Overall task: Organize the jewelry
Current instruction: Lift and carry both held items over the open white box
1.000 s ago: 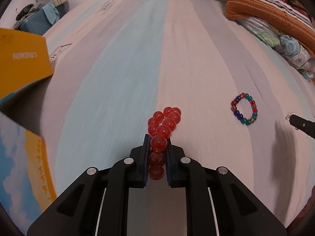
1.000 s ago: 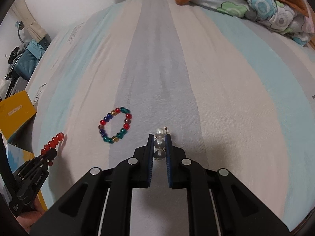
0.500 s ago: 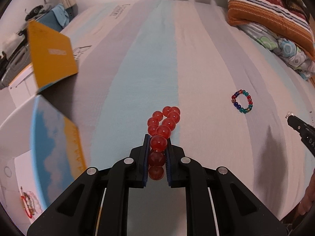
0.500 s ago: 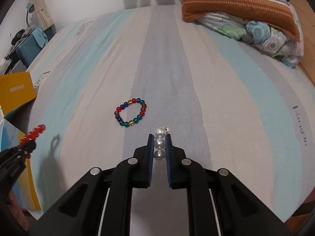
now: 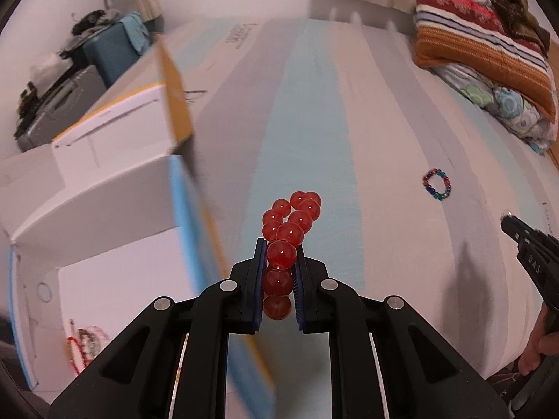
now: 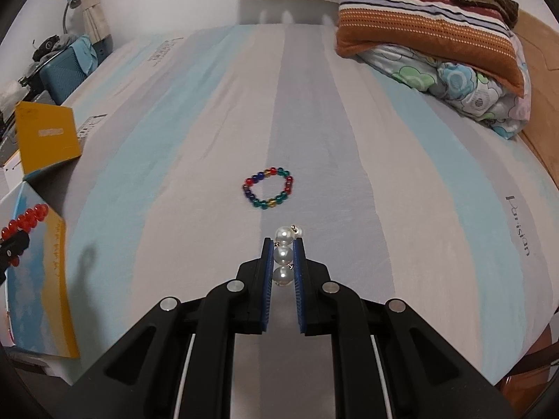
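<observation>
My left gripper [image 5: 279, 249] is shut on a red bead bracelet [image 5: 291, 225], held in the air just right of an open cardboard box [image 5: 115, 188]. Inside the box lies some jewelry [image 5: 85, 338] on the white floor. My right gripper [image 6: 282, 244] is shut on a string of white pearls [image 6: 283, 255], raised above the striped bed. A multicoloured bead bracelet [image 6: 268, 188] lies flat on the sheet beyond the pearls; it also shows small in the left wrist view as the multicoloured bracelet [image 5: 436, 184]. Each view catches the other gripper at its edge: right gripper [image 5: 508, 218], left gripper [image 6: 14, 244].
A striped pillow and floral quilt [image 6: 436, 45] are piled at the bed's far right. A teal case [image 6: 66, 70] and clutter stand beyond the bed's left edge. The box's yellow flap [image 6: 47, 136] stands up at the left. A hand [image 5: 538, 342] holds the right gripper.
Both grippers have risen and drawn back from the sheet, still gripping their beads. The left one has swung left, so the open box now fills its view. The multicoloured bracelet looks smaller and farther.
</observation>
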Tool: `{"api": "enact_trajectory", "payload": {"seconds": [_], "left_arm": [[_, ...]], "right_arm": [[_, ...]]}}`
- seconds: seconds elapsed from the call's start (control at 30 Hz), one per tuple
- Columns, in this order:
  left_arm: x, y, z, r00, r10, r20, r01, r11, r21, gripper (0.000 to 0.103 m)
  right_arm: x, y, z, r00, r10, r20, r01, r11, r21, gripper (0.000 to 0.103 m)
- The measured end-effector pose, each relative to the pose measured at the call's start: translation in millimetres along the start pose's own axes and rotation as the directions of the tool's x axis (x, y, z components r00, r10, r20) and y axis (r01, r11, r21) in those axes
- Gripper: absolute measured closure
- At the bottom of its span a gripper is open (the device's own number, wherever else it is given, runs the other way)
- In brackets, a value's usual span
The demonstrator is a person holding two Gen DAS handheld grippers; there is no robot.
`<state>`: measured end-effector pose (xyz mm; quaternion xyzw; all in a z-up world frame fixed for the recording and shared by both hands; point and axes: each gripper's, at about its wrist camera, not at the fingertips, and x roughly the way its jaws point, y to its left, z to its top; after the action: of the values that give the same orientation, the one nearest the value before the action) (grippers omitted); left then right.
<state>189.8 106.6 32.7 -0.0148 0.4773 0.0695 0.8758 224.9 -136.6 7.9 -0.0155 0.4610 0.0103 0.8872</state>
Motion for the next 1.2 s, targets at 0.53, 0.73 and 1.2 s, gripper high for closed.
{"api": "enact_trajectory", "payload": {"seconds": [0.53, 0.73, 1.2], "left_arm": [[-66, 103, -28, 0.997, 0.047, 0.058, -0.04, 0.993, -0.107, 0.09], [-80, 144, -45, 0.996, 0.064, 0.057, -0.056, 0.988, -0.144, 0.09], [-89, 217, -87, 0.987, 0.16, 0.035, -0.149, 0.966, -0.212, 0.09]], "right_arm": [[-64, 67, -17, 0.997, 0.043, 0.062, -0.042, 0.999, -0.021, 0.092], [-87, 110, -27, 0.993, 0.085, 0.081, -0.079, 0.994, -0.071, 0.092], [-127, 233, -44, 0.95, 0.292, 0.111, -0.26, 0.936, -0.237, 0.093]]}}
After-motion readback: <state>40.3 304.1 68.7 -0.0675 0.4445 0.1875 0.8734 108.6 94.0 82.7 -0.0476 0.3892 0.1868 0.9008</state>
